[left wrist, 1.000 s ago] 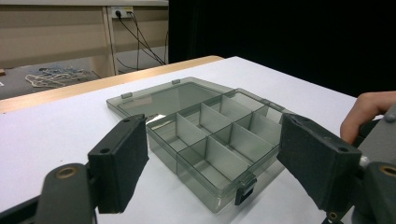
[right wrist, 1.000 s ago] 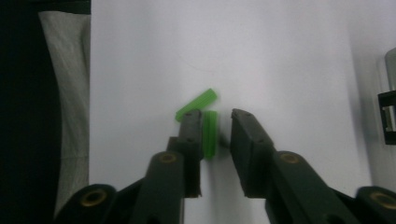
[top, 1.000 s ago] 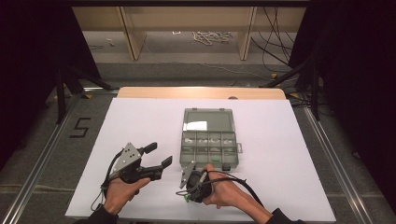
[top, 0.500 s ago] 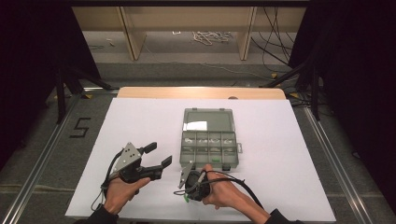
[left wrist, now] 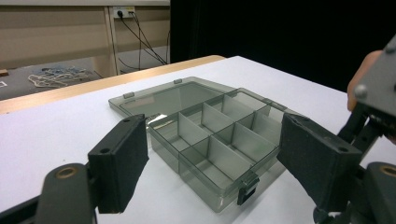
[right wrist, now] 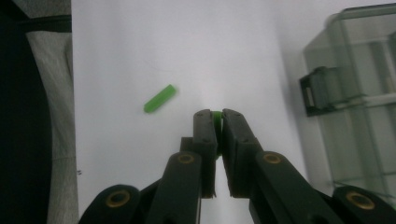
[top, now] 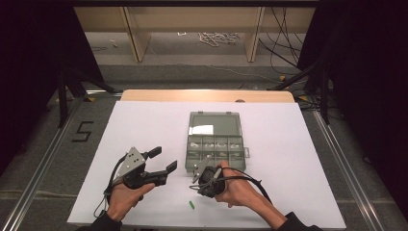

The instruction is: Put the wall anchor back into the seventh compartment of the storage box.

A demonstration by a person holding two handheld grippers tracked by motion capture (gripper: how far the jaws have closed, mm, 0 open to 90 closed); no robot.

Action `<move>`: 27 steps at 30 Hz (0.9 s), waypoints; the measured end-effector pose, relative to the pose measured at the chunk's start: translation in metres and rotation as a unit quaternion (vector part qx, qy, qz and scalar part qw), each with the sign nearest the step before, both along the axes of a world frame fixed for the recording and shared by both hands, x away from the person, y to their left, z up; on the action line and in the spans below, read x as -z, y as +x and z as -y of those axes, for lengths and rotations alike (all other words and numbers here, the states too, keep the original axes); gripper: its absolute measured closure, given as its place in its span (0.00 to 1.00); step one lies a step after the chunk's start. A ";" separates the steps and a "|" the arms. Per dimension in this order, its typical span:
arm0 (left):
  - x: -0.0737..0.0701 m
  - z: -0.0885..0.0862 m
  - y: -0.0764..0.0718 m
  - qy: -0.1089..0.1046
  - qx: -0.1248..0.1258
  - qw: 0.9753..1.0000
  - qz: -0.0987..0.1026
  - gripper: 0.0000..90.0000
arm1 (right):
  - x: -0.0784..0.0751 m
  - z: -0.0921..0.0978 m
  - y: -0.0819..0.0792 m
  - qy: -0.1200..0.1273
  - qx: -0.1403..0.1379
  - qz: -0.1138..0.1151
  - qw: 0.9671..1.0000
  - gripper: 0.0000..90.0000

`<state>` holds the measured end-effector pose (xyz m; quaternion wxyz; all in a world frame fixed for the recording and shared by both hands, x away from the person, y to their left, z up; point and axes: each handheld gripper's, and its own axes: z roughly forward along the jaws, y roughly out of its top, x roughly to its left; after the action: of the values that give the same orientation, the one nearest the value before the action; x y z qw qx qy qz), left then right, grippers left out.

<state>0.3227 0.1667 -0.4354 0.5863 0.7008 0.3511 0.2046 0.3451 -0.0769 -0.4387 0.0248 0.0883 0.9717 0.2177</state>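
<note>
The right tool [right wrist: 217, 122] is clenched on a small green bit [right wrist: 216, 115], seen in its own view. A green stick [right wrist: 159, 98] lies slanted on the white bench [top: 144, 125], beside the open box [top: 215, 140]. The left tool [top: 161, 160] is released, jaws wide

There is one sign that can be read. It is a big dark number 5 [top: 83, 131]. It stands on the grey floor [top: 43, 159], to the left of the white tabletop [top: 144, 125], in the high view. The number sits between the tabletop's left edge and a metal rail [top: 41, 171] on the floor. No other words, numbers or brand names can be read in any of the views.
</note>
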 end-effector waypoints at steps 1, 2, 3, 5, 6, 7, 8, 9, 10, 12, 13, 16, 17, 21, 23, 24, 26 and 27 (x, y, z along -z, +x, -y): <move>0.000 0.000 0.000 0.001 -0.002 1.000 -0.001 0.26 | -0.002 0.001 0.001 0.002 0.004 0.004 1.000 0.94; 0.000 0.000 0.000 0.000 -0.002 1.000 -0.001 0.26 | -0.005 0.004 0.002 0.006 0.006 0.005 1.000 0.94; 0.000 0.000 0.000 0.000 -0.002 1.000 -0.001 0.26 | -0.006 0.005 0.003 0.009 0.007 0.007 1.000 0.94; 0.000 0.000 0.000 0.000 0.000 1.000 0.000 0.26 | -0.011 0.009 0.005 0.015 0.012 0.009 1.000 0.94; 0.000 0.000 0.001 0.005 0.002 1.000 0.004 0.26 | -0.013 0.011 0.006 0.017 0.014 0.010 1.000 0.94; 0.000 -0.001 0.001 0.008 0.006 1.000 0.007 0.26 | -0.015 0.012 0.007 0.021 0.016 0.010 1.000 0.94; 0.000 -0.001 0.001 0.009 0.006 1.000 0.008 0.26 | -0.016 0.013 0.008 0.022 0.018 0.010 1.000 0.94; 0.000 -0.001 0.002 0.008 0.006 1.000 0.009 0.26 | -0.017 0.014 0.009 0.026 0.020 0.012 0.999 0.94; 0.000 -0.001 0.001 0.007 0.005 1.000 0.008 0.26 | -0.018 0.015 0.009 0.025 0.024 0.013 0.999 0.94; 0.000 -0.001 0.001 0.008 0.005 1.000 0.008 0.26 | -0.019 0.017 0.011 0.027 0.026 0.015 0.999 0.94; 0.000 -0.001 0.001 0.004 0.004 1.000 0.005 0.26 | -0.021 0.018 0.011 0.029 0.029 0.016 0.999 0.94; 0.000 -0.001 0.001 0.006 0.007 1.000 0.010 0.26 | -0.025 0.022 0.014 0.033 0.035 0.019 0.999 0.94; 0.000 0.000 0.001 0.002 0.006 1.000 0.010 0.26 | -0.027 0.024 0.015 0.037 0.038 0.021 0.998 0.94; 0.000 0.000 0.001 0.000 0.008 1.000 0.014 0.27 | -0.036 0.032 0.019 0.046 0.043 0.032 0.997 0.94; -0.001 0.000 0.000 0.005 0.006 1.000 0.012 0.27 | -0.039 0.036 0.022 0.052 0.048 0.038 0.997 0.94; -0.001 -0.001 0.001 0.005 0.006 1.000 0.013 0.26 | -0.040 0.038 0.023 0.054 0.054 0.041 0.996 0.94; -0.001 -0.001 0.001 0.003 0.002 1.000 0.011 0.27 | -0.042 0.042 0.026 0.056 0.061 0.043 0.996 0.94; -0.001 -0.001 0.001 0.003 0.001 1.000 0.011 0.26 | -0.042 0.044 0.027 0.055 0.065 0.046 0.995 0.94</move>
<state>0.3235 0.1680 -0.4347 0.5879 0.7010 0.3431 0.2127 0.3725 -0.1207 -0.3962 0.0781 0.1423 0.9483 0.2728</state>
